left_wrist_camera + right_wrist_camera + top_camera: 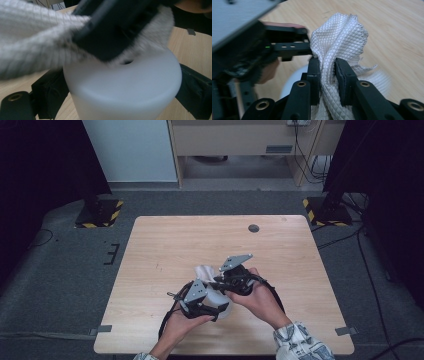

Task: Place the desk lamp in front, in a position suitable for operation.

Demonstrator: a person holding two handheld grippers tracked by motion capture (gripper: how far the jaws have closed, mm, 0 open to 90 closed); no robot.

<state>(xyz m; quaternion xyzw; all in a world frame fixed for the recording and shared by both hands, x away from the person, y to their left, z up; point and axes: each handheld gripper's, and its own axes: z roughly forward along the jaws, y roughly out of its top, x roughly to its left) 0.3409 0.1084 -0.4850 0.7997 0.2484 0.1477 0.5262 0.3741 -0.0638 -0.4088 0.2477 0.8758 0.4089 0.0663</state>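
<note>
Your right hand-held gripper (327,82) is clenched on the white cloth (339,40), pressing it against the top of the white cylinder (125,87). Your left hand-held gripper (120,100) clasps that cylinder by its sides, near the counter's (200,235) front edge.

White woven cloth with a quilted diamond texture (342,42), soft, faintly sheeny, frayed at the right edge. Below it in the left gripper view, a white cylindrical plastic container (122,87), smooth and matt, slightly translucent. Black jaws at the bottom of the right gripper view: matt plastic with brass-coloured rivets, pads dull and rubbery. Grey three-cornered plate (236,261) at the centre of the high view: flat brushed metal. Pale wooden table (200,240), smooth, light grain, low sheen.
</note>
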